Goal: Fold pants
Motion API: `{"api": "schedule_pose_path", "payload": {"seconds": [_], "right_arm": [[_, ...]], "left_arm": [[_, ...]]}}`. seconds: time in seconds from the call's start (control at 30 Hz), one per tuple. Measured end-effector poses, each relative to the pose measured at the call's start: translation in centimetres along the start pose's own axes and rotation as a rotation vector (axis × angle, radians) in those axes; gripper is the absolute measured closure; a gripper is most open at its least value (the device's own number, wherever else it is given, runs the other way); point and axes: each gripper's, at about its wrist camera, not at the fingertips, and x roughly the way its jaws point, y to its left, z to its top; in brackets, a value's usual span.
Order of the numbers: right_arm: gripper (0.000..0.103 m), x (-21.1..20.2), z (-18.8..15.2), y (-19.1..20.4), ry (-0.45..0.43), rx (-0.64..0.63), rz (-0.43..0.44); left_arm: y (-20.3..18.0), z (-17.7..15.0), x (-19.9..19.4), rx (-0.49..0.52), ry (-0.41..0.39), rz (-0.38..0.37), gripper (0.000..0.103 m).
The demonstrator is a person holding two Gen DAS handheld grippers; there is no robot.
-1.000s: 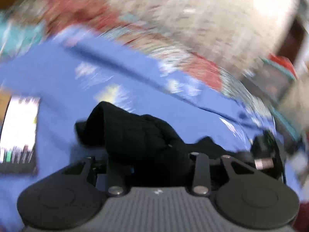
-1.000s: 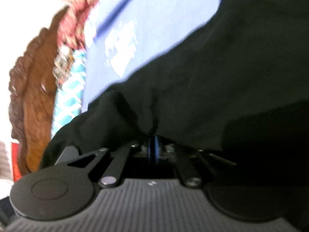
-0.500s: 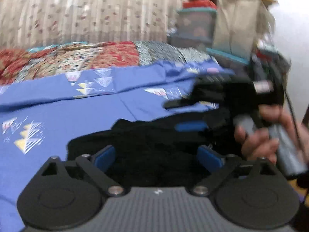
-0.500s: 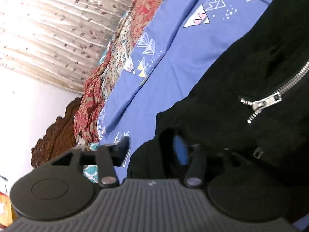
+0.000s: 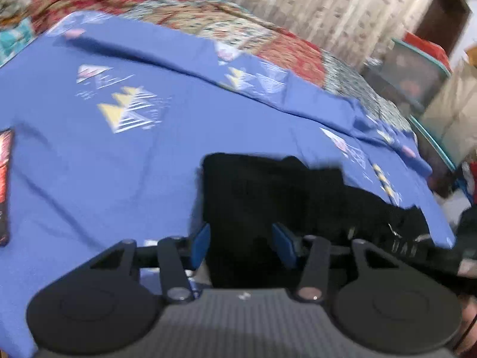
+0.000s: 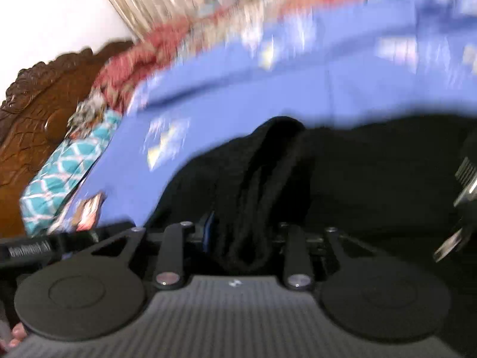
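Left gripper (image 5: 241, 246): jaws just closed further; black pants (image 5: 283, 197) gripped between the pads.
Right gripper (image 6: 243, 238): likewise closed onto bunched cloth.
Meaning: regrasp made at six o'clock; next fold judged ready.

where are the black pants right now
The black pants lie bunched on the blue bedsheet, low and centre-right in the left wrist view, a fold between the left tool's blue pads.

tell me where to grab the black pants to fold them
Take the black pants at the bunched near edge, coming in low from the near side. The fabric there is thick and gathered, and the left gripper already straddles it on the blue sheet.
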Motion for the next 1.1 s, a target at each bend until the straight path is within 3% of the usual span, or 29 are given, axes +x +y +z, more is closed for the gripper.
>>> {"api": "schedule_pose_path", "payload": {"seconds": [0.07,0.1,0.2,0.27,0.37,0.47,0.57,0.67,0.87,0.93,1.0,1.1], "right_arm": [[0.071,-1.0,0.1,-0.1,-0.087,-0.093,-0.079],[0.068,-0.9,-0.1,-0.7,-0.090,-0.103,-0.115],[0.051,1.5,-0.5,-4.4,0.064,0.037,-0.133],[0.045,0.2,-0.5,-6.0,0.016,0.135,-0.100],[0.041,-2.5,0.3,-6.2,-0.095,0.131,-0.146],[0.051,-4.1,0.6,-5.2,-0.156,0.084,-0.095],[0.065,-3.7,-0.4,-4.6,-0.089,0.031,-0.014],[0.066,-0.5,-2.2,-4.6,0.050,-0.002,-0.069],[0.065,-0.6,-2.4,-5.9,0.046,0.007,-0.045],[0.065,-2.2,-2.0,-6.2,0.020,0.043,-0.012],[0.065,-5.3,-2.0,-6.6,-0.061,0.063,-0.007],[0.057,-10.4,-2.1,-9.6,-0.227,0.059,-0.089]], "left_arm": [[-1.6,-0.1,0.6,0.049,-0.004,-0.014,0.057],[-2.3,-0.1,0.8,0.068,-0.003,-0.021,0.057],[-4.2,-0.5,1.8,0.116,0.015,-0.026,0.057],[-5.3,-0.9,2.8,0.170,0.039,0.007,0.057],[-6.2,-2.0,4.0,0.251,0.088,0.060,0.057],[-6.0,-2.9,5.2,0.271,0.144,0.101,0.056],[-6.0,-3.2,5.5,0.275,0.148,0.119,0.054],[-6.5,-3.6,5.9,0.322,0.154,0.149,0.054],[-7.3,-3.6,5.7,0.363,0.164,0.186,0.054],[-7.5,-2.8,4.8,0.342,0.172,0.170,0.056],[-7.9,-1.6,3.1,0.313,0.151,0.122,0.057],[-9.5,0.3,0.7,0.325,0.091,0.049,0.054]]}}
